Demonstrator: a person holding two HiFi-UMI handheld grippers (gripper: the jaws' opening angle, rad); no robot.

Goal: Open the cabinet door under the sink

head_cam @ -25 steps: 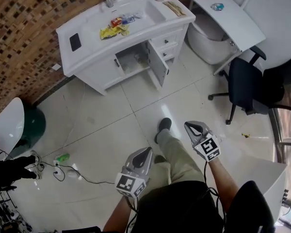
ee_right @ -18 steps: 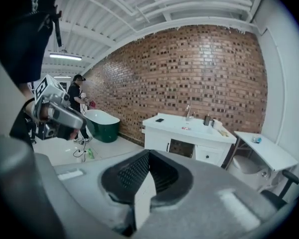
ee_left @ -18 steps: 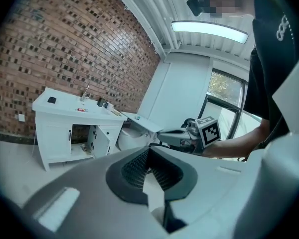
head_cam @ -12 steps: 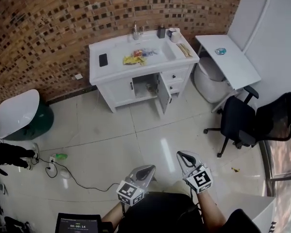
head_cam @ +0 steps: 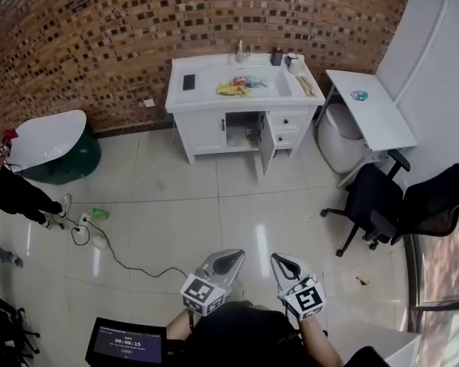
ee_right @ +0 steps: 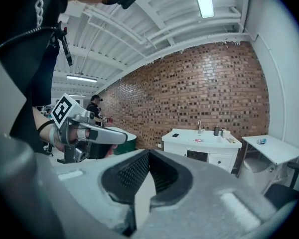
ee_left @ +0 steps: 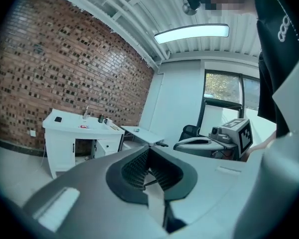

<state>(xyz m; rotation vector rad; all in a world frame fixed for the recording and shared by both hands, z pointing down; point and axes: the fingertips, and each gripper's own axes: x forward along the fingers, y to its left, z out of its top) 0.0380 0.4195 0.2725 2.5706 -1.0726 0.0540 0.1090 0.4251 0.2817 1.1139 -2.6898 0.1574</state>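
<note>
The white sink cabinet (head_cam: 241,117) stands against the brick wall, far across the tiled floor. Its middle door (head_cam: 266,147) hangs open toward the right and shows a dark compartment; the left door (head_cam: 205,132) is closed. Both grippers are held close to the person's body, far from the cabinet. My left gripper (head_cam: 232,255) is shut with nothing in it, and so is my right gripper (head_cam: 276,259). The left gripper view shows the cabinet (ee_left: 65,142) small beyond the shut left gripper (ee_left: 149,148). In the right gripper view the cabinet (ee_right: 199,151) sits beyond the shut right gripper (ee_right: 148,152).
A white table (head_cam: 371,109), a round white tub (head_cam: 343,145) and a black office chair (head_cam: 398,205) stand to the right. A green bin with a white lid (head_cam: 57,147) and a person (head_cam: 15,193) are at the left. A cable (head_cam: 115,254) trails over the floor.
The view has pulled back and up, so the cabinet looks smaller and farther away. Both grippers have drawn in toward the person's body, still shut. The door stays open.
</note>
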